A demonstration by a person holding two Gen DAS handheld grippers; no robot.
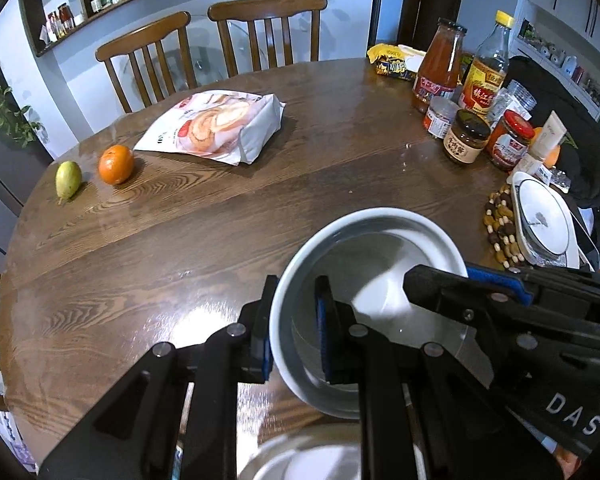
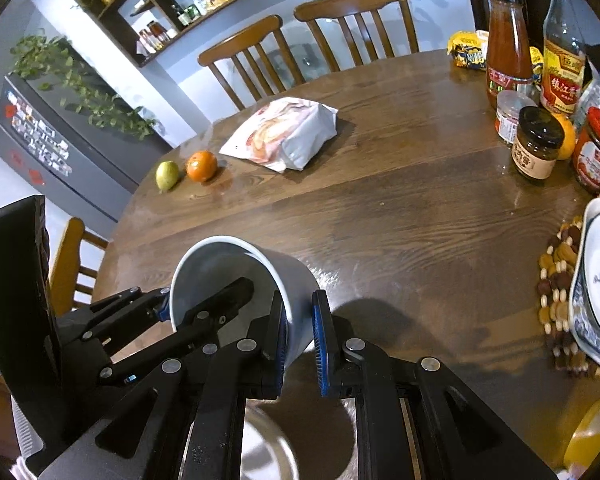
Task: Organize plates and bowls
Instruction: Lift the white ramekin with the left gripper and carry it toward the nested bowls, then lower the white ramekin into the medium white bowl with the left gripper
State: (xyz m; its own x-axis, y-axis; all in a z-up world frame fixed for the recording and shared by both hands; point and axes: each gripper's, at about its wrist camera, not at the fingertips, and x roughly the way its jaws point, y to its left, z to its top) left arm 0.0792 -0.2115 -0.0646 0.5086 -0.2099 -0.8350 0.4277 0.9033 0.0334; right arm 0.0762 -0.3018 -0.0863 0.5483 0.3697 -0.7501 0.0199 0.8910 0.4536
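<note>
Glazed, rigid, breakable bowl, pinched at opposite rim walls by left claw and right claw; slippery, best kept level.

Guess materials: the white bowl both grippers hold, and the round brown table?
White round bowl: likely glazed ceramic; smooth, glossy, thick rim, though melamine is possible. Round brown table: wood or wood veneer with glossy varnish; visible grain and bright glare patches. Left gripper and right gripper each clamp its wall.

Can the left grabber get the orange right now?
Probably not yet. The left gripper is pinching the white bowl's rim, as is the right gripper. The table toward the orange looks unobstructed.
</note>
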